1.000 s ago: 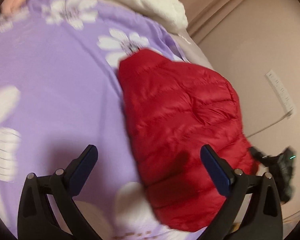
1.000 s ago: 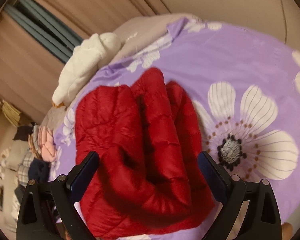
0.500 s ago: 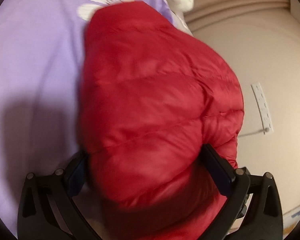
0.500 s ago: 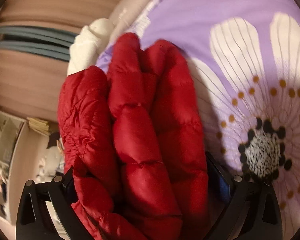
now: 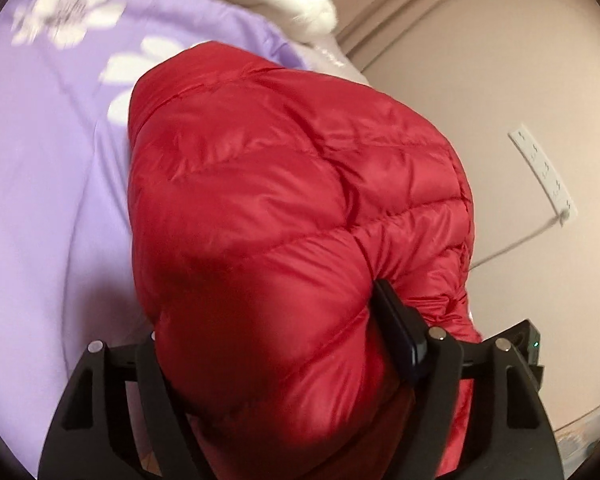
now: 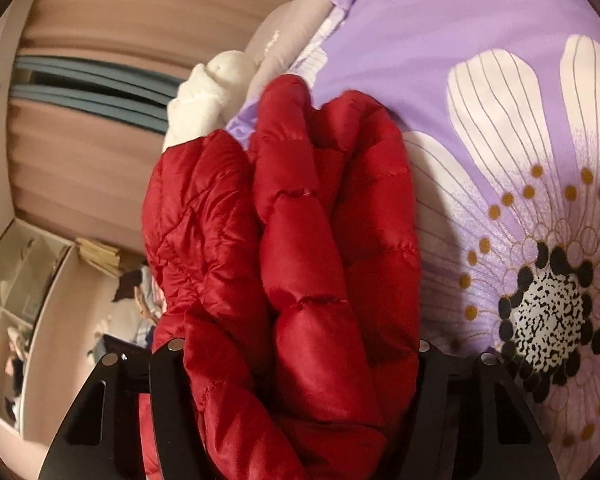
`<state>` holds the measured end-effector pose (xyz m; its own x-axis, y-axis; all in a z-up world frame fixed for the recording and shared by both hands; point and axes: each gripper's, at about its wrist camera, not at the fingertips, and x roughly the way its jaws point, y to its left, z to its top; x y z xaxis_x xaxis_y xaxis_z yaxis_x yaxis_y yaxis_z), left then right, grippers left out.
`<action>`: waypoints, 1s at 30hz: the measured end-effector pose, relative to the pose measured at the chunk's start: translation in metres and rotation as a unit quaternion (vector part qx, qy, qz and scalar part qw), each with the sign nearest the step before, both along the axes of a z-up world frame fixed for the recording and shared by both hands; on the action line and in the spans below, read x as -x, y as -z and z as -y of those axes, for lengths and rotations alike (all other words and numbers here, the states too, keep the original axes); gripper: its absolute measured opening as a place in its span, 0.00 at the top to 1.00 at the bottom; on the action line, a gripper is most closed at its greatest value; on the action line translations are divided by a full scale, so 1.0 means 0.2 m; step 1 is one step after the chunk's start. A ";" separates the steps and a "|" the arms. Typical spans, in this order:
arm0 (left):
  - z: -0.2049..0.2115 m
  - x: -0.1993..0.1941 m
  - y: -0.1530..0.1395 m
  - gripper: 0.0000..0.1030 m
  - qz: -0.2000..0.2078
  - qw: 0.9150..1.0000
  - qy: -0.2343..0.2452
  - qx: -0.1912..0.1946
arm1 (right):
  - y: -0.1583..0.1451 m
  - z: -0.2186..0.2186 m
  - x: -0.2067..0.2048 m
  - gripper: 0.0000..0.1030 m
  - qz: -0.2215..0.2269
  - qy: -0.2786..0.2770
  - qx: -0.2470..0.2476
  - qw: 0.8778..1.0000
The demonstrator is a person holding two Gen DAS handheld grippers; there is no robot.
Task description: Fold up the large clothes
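Both tools clamp red jacket (image 5: 292,208); left tool (image 5: 268,340), right tool (image 6: 300,360) fingertips buried.

black claw (image 5: 276,344) frames – silver screws, blue pads (image 5: 398,332)

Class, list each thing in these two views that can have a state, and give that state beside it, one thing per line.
Red quilted puffer jacket: folded into a thick bundle, gripped from both ends.
Left tool: closed on the jacket, which bulges between its fingers.
Right tool: closed on the jacket's bunched layers.
Purple flower-print bedsheet: spread out, lightly creased.
White fluffy garment: bunched in a heap by the bed's edge.
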<state>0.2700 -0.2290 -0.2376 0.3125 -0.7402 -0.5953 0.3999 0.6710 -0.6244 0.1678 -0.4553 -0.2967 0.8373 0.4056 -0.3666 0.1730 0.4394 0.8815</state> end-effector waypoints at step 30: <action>-0.56 0.41 -0.98 0.29 0.183 0.980 -0.029 0.070 | -0.94 -0.32 0.22 0.40 0.189 -0.033 0.100 0.976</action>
